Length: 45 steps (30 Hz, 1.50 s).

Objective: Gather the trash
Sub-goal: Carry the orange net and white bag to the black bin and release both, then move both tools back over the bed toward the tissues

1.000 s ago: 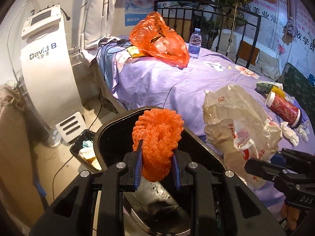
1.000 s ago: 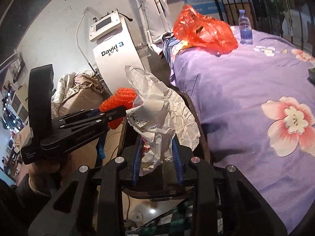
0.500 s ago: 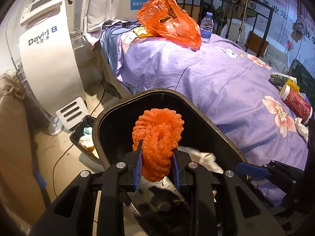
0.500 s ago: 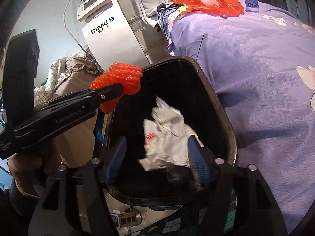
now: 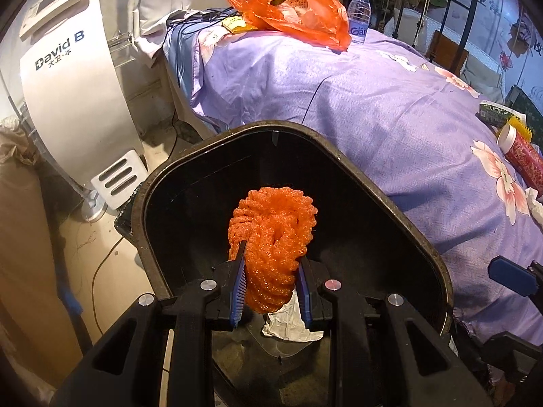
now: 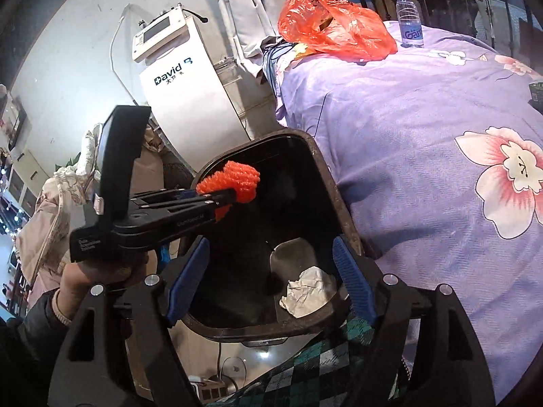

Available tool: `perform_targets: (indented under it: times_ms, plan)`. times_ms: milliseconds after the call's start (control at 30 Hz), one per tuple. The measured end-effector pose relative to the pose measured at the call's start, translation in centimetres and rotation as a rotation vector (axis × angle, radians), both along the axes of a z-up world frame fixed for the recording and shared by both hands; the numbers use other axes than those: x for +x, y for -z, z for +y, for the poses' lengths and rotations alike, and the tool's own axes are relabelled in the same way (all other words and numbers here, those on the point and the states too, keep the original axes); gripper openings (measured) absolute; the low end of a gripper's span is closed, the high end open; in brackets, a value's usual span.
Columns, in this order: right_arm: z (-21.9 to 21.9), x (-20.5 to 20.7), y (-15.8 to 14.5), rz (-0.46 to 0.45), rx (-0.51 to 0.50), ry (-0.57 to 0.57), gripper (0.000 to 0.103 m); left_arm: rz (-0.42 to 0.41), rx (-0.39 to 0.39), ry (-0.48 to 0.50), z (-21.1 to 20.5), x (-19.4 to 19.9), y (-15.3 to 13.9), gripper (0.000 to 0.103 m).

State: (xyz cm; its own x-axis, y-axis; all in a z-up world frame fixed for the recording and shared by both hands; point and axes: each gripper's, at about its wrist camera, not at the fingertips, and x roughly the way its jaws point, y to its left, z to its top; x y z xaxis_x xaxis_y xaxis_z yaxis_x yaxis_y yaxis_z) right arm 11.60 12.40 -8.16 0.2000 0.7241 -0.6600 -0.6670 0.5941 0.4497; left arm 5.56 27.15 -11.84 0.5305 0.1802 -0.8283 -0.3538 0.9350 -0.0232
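My left gripper [image 5: 271,271] is shut on an orange foam net [image 5: 273,237], held just inside the mouth of the black trash bin [image 5: 217,142]. In the right wrist view the same net [image 6: 234,181] hangs over the bin's left rim, with a hand on the left gripper [image 6: 227,200]. My right gripper [image 6: 271,247] hovers over the bin's near edge [image 6: 339,196]; its jaws are opening, with nothing between them. A crumpled white bag [image 6: 310,290] lies on the bin's bottom, partly hidden behind the net in the left wrist view [image 5: 288,322].
The bin stands against a bed with a purple flowered cover [image 5: 373,118]. On the bed lie an orange plastic bag [image 5: 288,3], a water bottle [image 5: 359,22], a green packet [image 5: 495,112], a red tube [image 5: 522,159] and tissue [image 5: 534,203]. A white machine [image 5: 74,101] stands to the left.
My right gripper opened and the white bag dropped from it to the bin's bottom. The left gripper sank toward the bin's mouth, still gripping the net.
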Motion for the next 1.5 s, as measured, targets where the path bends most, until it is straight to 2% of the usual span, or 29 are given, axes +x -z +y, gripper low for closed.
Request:
perform_targets:
  times_ms: [133,267,400,667,733,1067,1267,1500]
  plan:
    - [-0.8,0.0,-0.3,-0.007,0.01,0.016,0.076,0.019,-0.028,0.002,0.1,0.3,0.8,0.035]
    - [-1.3,0.3,-0.4,0.002,0.019,0.029,0.076,0.017,-0.009,-0.001,-0.1,0.4,0.9,0.069]
    - [-1.6,0.1,-0.7,-0.022,0.01,0.041,0.076,0.008,0.014,0.0,-0.4,0.5,0.7,0.085]
    - [-2.8,-0.1,-1.8,-0.09,0.041,0.093,0.077,-0.023,0.028,-0.008,-1.0,0.4,-0.2,0.092]
    - [-3.4,-0.2,-2.3,-0.126,0.039,0.117,0.081,-0.043,0.032,0.007,-1.6,0.3,-0.8,0.094]
    - [-8.2,-0.2,-4.6,-0.261,0.019,0.243,0.087,-0.145,0.002,0.136,-6.7,0.9,-3.8,0.095]
    - [-14.1,0.0,-5.1,-0.275,-0.015,0.352,0.09,-0.216,-0.022,0.248,-10.8,1.7,-5.6,0.097]
    - [-24.6,0.4,-4.6,-0.294,-0.083,0.527,0.09,-0.224,-0.093,0.416,-16.5,3.9,-5.9,0.097]
